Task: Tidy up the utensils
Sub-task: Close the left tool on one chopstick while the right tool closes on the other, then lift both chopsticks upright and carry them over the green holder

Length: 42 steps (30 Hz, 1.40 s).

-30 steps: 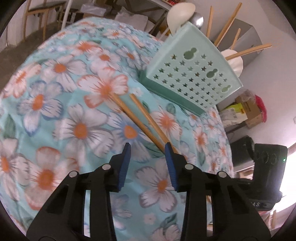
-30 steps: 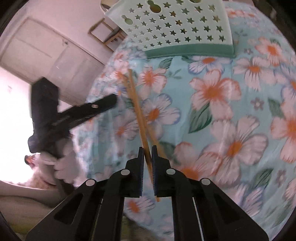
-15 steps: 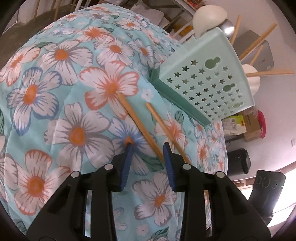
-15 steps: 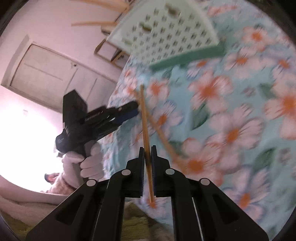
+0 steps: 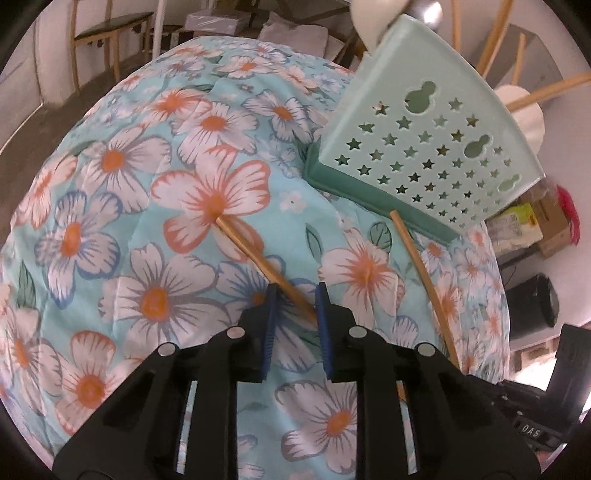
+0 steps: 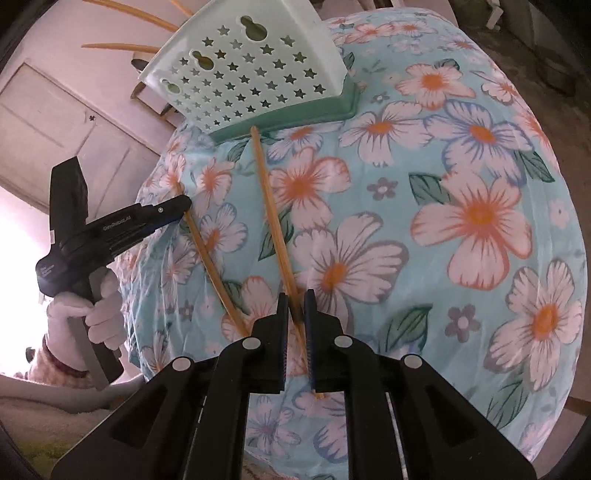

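Note:
Two wooden chopsticks lie apart on the floral tablecloth (image 5: 155,295) in front of a mint green utensil holder (image 5: 424,147) with star holes. My left gripper (image 5: 295,291) straddles the near end of one chopstick (image 5: 255,254); its jaws are closing, and the stick touches only the right pad. The other chopstick (image 6: 269,210) lies with its far tip against the holder's base (image 6: 295,118) and passes between the fingers of my right gripper (image 6: 295,295). Those jaws are opening, with a small gap around the stick. The left gripper (image 6: 177,206) shows over its chopstick (image 6: 210,258).
The holder (image 6: 251,74) contains several chopsticks (image 5: 546,92) and a white spoon (image 5: 373,18). A gloved hand (image 6: 96,314) grips the left tool near the table's edge. A wooden chair (image 5: 103,40) and boxes (image 5: 546,229) stand beyond the table.
The left jaws have narrowed around their chopstick. The right gripper swung its chopstick away from the other one, and its tip came down to the holder's base. The right jaws have widened slightly.

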Motion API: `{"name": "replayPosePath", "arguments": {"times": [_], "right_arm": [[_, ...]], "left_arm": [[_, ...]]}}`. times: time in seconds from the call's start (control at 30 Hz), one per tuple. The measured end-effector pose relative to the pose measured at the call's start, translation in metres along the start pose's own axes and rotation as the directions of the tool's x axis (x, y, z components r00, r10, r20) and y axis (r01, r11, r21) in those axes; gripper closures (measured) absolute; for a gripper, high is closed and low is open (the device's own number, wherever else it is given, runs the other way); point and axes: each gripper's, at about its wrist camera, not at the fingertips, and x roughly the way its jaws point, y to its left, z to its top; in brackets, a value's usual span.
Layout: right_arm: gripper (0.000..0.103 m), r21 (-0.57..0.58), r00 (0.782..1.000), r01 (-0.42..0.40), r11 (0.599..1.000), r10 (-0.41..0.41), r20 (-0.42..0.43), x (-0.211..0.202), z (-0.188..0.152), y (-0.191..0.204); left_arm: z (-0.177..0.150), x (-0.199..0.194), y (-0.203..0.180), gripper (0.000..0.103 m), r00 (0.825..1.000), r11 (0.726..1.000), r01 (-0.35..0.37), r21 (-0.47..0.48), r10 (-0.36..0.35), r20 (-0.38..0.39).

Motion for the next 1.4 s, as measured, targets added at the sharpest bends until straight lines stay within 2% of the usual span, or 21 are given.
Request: {"name": "replayPosePath", "arguments": {"times": [0.1, 0.2, 0.27, 0.33, 0.4, 0.47, 0.53, 0.6, 0.8, 0.87, 1.0, 1.13, 1.4], "right_arm": [[0.093, 0.003, 1.000, -0.014, 1.000, 0.014, -0.012, 0.002, -0.002, 0.001], [0.093, 0.003, 0.999, -0.040, 0.999, 0.040, -0.029, 0.014, -0.002, 0.011], [0.093, -0.005, 0.998, -0.043, 0.999, 0.043, -0.034, 0.016, -0.003, 0.015], [0.093, -0.016, 0.999, -0.031, 0.999, 0.030, -0.029, 0.016, -0.002, 0.020], [0.093, -0.020, 0.999, -0.028, 0.999, 0.027, -0.017, 0.014, 0.002, 0.024], [0.088, -0.029, 1.000, -0.020, 0.999, 0.020, -0.002, 0.011, 0.007, 0.028], [0.080, -0.055, 1.000, -0.015, 0.998, 0.016, 0.023, 0.004, 0.013, 0.033], [0.080, -0.071, 0.999, -0.012, 0.997, 0.014, 0.034, 0.003, 0.018, 0.037], [0.080, -0.084, 0.998, -0.006, 0.996, 0.012, 0.066, 0.018, 0.045, 0.047], [0.080, -0.093, 0.997, -0.010, 0.996, 0.017, 0.079, 0.025, 0.053, 0.050], [0.080, -0.142, 0.994, 0.039, 0.989, -0.024, 0.105, 0.039, 0.070, 0.059], [0.080, -0.158, 0.994, 0.064, 0.985, -0.049, 0.094, 0.054, 0.080, 0.062], [0.080, -0.200, 0.994, 0.088, 0.976, -0.072, 0.087, 0.077, 0.096, 0.075]], "left_arm": [[0.004, -0.007, -0.005, 0.091, 1.000, 0.995, -0.010, 0.096, 0.010, 0.002], [0.001, -0.014, -0.017, 0.098, 0.999, 0.962, -0.025, 0.270, 0.036, -0.036], [-0.002, -0.017, -0.018, 0.098, 0.997, 0.944, -0.012, 0.330, 0.037, -0.070], [-0.004, -0.016, -0.017, 0.098, 0.995, 0.940, -0.015, 0.341, 0.048, -0.087], [-0.004, -0.015, -0.012, 0.098, 0.995, 0.948, -0.007, 0.318, 0.037, -0.088], [-0.002, -0.016, -0.008, 0.096, 0.995, 0.959, 0.013, 0.282, 0.015, -0.095], [0.001, -0.018, -0.004, 0.088, 0.996, 0.966, 0.033, 0.257, -0.010, -0.091], [0.003, -0.019, -0.003, 0.083, 0.996, 0.968, 0.037, 0.250, -0.016, -0.087], [0.013, -0.010, -0.013, 0.083, 0.996, 0.965, 0.027, 0.261, -0.005, -0.085], [0.014, -0.007, -0.018, 0.083, 0.997, 0.961, 0.016, 0.277, 0.007, -0.082], [0.018, 0.002, -0.027, 0.083, 0.997, 0.950, -0.027, 0.311, 0.051, -0.066], [0.018, 0.013, -0.031, 0.083, 0.993, 0.943, -0.070, 0.324, 0.098, -0.068], [0.017, 0.022, -0.049, 0.084, 0.982, 0.916, -0.167, 0.364, 0.188, -0.021]]}}
